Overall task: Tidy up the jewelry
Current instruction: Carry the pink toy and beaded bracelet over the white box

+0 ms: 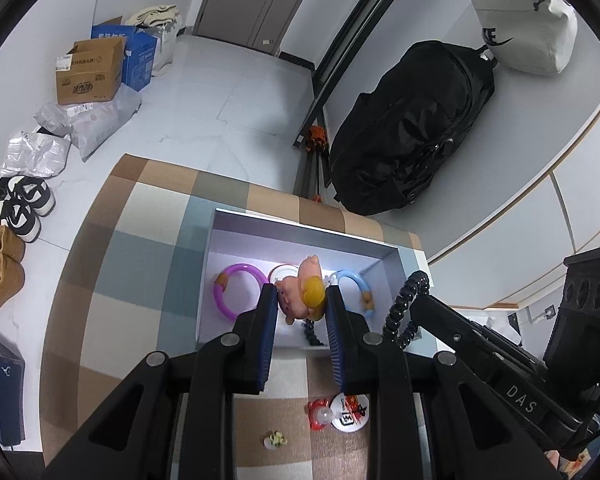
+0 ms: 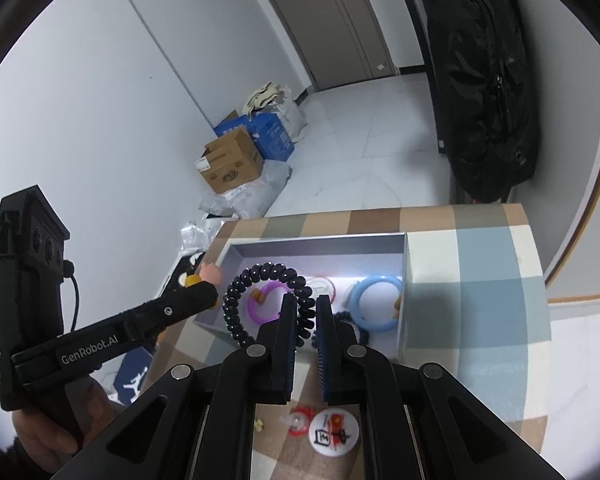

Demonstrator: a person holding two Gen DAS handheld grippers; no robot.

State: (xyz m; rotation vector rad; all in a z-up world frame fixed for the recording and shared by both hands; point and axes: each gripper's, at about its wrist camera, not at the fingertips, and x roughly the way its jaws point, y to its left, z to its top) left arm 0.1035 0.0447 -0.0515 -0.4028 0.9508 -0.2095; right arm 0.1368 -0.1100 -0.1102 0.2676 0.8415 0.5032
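Left wrist view: box (image 1: pixel 228 224) holds purple bangle (image 1: pixel 238 292), blue bangle (image 1: pixel 356 292); fingers (image 1: pixel 268 312) pinch pig figurine (image 1: pixel 300 296).

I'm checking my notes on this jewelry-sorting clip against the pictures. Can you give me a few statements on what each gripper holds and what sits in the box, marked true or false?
1. The left gripper grips a pink pig figurine with a yellow part. True.
2. The right gripper is empty. False: it is shut on a black beaded bracelet.
3. A purple ring bracelet lies in the open grey box. True.
4. The light blue ring bracelet lies on the checked cloth. False: it is inside the box.
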